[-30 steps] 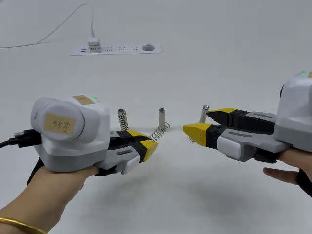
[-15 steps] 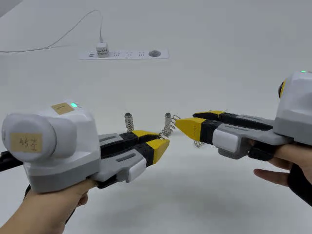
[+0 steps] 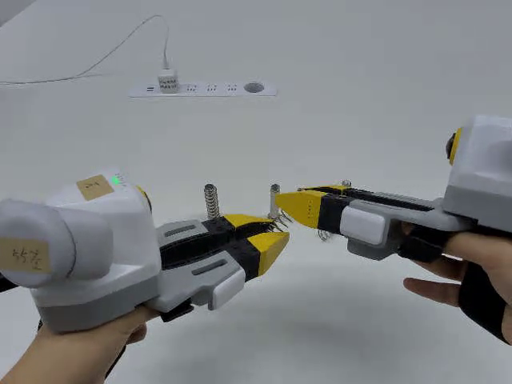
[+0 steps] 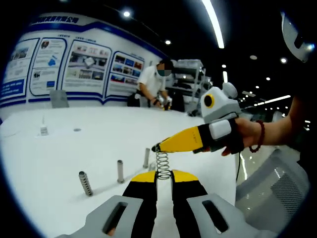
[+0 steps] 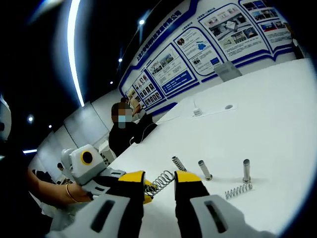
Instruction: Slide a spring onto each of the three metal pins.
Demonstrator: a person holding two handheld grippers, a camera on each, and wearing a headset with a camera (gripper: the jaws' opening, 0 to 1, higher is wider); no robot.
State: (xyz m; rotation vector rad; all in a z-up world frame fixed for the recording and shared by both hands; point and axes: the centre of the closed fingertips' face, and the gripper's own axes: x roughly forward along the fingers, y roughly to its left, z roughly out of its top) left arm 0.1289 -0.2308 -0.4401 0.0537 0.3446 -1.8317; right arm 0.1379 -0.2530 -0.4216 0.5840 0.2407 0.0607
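Head view gave us a broad white bench (image 3: pixel 376 320), bare on the near side and to the right of the work, with a power strip (image 3: pixel 204 88) far back. In the left gripper view a poster wall (image 4: pixel 74 62) and a person (image 4: pixel 153 84) stood beyond the bench's far edge, under a dark ceiling with strip lights.

The left gripper (image 4: pixel 163 176) sat near left, its jaws pinched narrow on the held spring (image 4: pixel 163 161). The right gripper (image 5: pixel 158 177) reached in from the right with its jaws parted. The held spring's free end lay between them, and we could not tell whether it touched.

Beyond the tips stood a row of pins. The left pin (image 4: pixel 82 174) carried a fitted spring (image 3: pixel 211 202), while the middle pin (image 3: pixel 274 194) and right pin (image 5: pixel 246 171) were bare. A loose spring (image 5: pixel 239 189) lay on the bench near the right pin.
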